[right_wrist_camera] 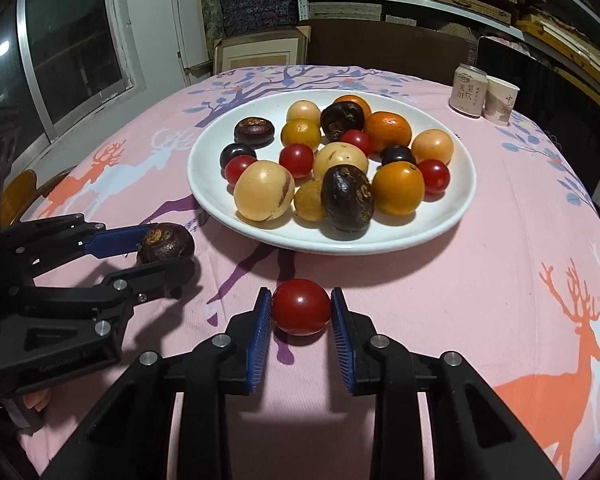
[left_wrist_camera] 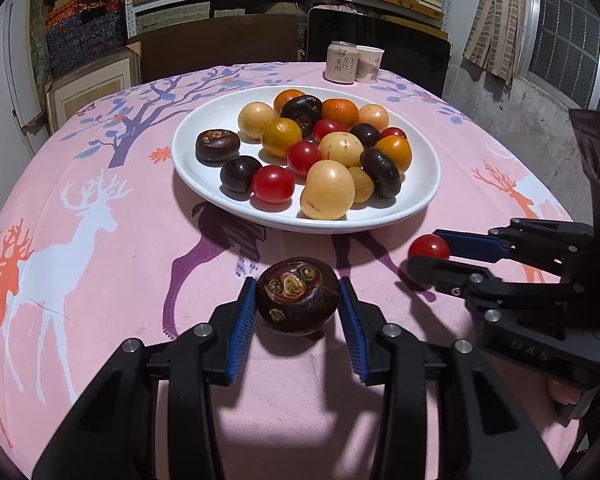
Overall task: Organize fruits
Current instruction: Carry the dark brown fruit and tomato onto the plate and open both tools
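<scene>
Your left gripper [left_wrist_camera: 298, 300] has its jaws closed on a dark chestnut [left_wrist_camera: 297, 295], low over the pink tabletop [left_wrist_camera: 112, 280]. Your right gripper [right_wrist_camera: 301, 312] clamps a red tomato [right_wrist_camera: 301, 306] just beside it. Both sit near the heaped plate [left_wrist_camera: 424, 184].

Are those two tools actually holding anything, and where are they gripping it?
Left tool pinches a dark water chestnut by its sides; right tool pinches a red cherry tomato by its sides.
</scene>
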The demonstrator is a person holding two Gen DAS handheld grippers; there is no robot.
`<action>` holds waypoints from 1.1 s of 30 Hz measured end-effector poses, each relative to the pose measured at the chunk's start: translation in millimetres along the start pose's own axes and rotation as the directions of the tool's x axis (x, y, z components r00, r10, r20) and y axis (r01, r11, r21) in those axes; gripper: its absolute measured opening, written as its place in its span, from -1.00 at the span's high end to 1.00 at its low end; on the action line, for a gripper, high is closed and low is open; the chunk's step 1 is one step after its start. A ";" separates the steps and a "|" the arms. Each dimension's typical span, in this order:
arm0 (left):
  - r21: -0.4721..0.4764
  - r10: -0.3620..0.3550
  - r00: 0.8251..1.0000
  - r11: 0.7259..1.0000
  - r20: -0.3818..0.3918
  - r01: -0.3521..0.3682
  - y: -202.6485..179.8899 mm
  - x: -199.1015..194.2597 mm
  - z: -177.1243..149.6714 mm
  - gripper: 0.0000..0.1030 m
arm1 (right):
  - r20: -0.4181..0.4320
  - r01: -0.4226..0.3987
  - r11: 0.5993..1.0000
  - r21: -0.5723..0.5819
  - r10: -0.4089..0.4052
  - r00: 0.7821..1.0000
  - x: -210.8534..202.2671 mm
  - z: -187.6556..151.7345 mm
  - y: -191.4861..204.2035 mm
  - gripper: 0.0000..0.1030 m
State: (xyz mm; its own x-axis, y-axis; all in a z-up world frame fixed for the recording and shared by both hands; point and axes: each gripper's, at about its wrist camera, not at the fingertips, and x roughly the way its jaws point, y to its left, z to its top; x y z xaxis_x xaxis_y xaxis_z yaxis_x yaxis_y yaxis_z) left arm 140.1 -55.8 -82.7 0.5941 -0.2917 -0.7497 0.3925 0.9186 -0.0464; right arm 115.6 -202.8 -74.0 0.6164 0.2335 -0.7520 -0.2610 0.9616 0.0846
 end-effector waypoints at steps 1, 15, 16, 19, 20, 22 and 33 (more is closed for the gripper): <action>-0.001 0.000 1.000 1.000 0.001 0.000 0.1 -0.2 -0.1 0.22 | 0.003 -0.001 1.000 0.008 0.000 1.000 -2.1 -0.7 -2.2 0.41; 0.001 0.004 1.000 1.000 0.019 -0.004 -0.9 -6.5 1.1 0.22 | 0.054 -0.022 0.995 0.098 0.017 0.998 -31.8 -3.1 -27.3 0.41; 0.000 0.004 1.000 1.000 0.020 -0.004 -0.8 -7.3 2.3 0.22 | 0.059 -0.024 0.995 0.098 0.018 0.998 -34.1 -1.2 -27.8 0.41; -0.001 0.006 1.000 1.000 0.029 -0.006 0.6 -10.7 9.0 0.22 | 0.074 -0.018 0.996 0.088 0.012 0.997 -40.8 7.1 -27.6 0.41; -0.002 0.007 0.999 1.000 0.033 -0.007 1.4 -12.3 12.7 0.22 | 0.081 -0.016 0.996 0.084 0.009 0.997 -43.3 11.7 -27.8 0.41; -0.005 0.004 0.999 1.000 0.041 -0.004 3.8 -15.9 21.7 0.22 | 0.097 -0.013 0.997 0.079 0.005 0.995 -48.8 22.5 -28.1 0.41; 0.030 0.039 0.996 0.999 0.083 -0.042 4.4 -17.4 81.5 0.22 | 0.150 -0.061 0.992 0.110 0.044 0.988 -57.8 88.0 -37.2 0.41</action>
State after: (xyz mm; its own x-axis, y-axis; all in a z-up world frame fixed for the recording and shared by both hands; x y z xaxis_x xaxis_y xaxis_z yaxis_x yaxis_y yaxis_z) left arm 188.7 -68.4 -16.0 0.6655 -0.2765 -0.6933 0.3882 0.9215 0.0051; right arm 155.0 -239.3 23.8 0.7086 0.2946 -0.6411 -0.2147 0.9556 0.2017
